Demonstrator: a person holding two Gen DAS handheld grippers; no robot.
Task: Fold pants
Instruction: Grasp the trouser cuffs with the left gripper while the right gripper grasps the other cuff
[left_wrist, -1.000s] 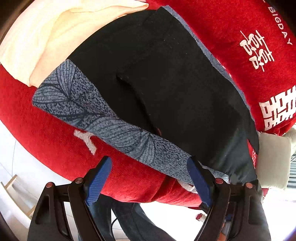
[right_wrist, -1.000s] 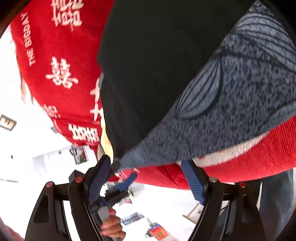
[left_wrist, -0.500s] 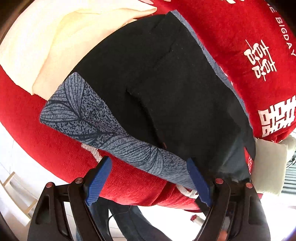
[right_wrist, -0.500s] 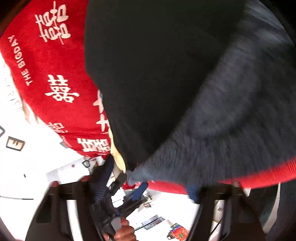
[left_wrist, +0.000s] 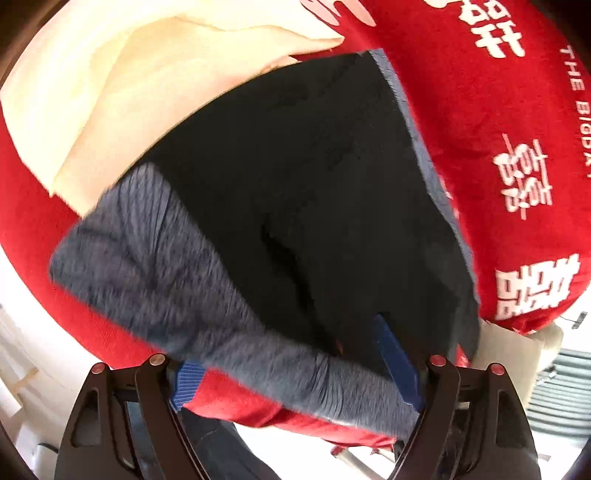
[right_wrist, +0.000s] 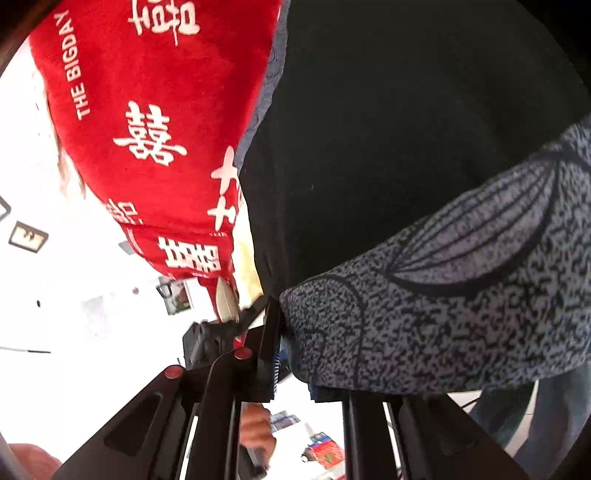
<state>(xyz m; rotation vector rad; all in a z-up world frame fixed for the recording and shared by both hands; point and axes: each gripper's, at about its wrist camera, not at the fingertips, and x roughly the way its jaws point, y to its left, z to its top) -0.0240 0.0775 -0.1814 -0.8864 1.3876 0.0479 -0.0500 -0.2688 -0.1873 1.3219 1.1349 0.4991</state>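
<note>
The black pants (left_wrist: 295, 192) lie on a red blanket (left_wrist: 498, 110), with a grey leaf-patterned waistband (left_wrist: 166, 280) along their near edge. My left gripper (left_wrist: 295, 365) is open, its blue pads (left_wrist: 395, 362) on either side of the waistband near the blanket's front edge. In the right wrist view the waistband (right_wrist: 461, 295) fills the right side below the black cloth (right_wrist: 406, 110). My right gripper (right_wrist: 293, 369) is shut on the waistband's corner.
A cream cloth (left_wrist: 122, 92) lies under the pants at the far left. The red blanket (right_wrist: 147, 110) bears white characters and drops off at its front edge. The other gripper (right_wrist: 214, 339) and a hand (right_wrist: 258, 428) show below, over a white floor.
My right gripper has closed on the corner of the waistband. My left gripper has moved forward so the waistband now lies between its open fingers.
</note>
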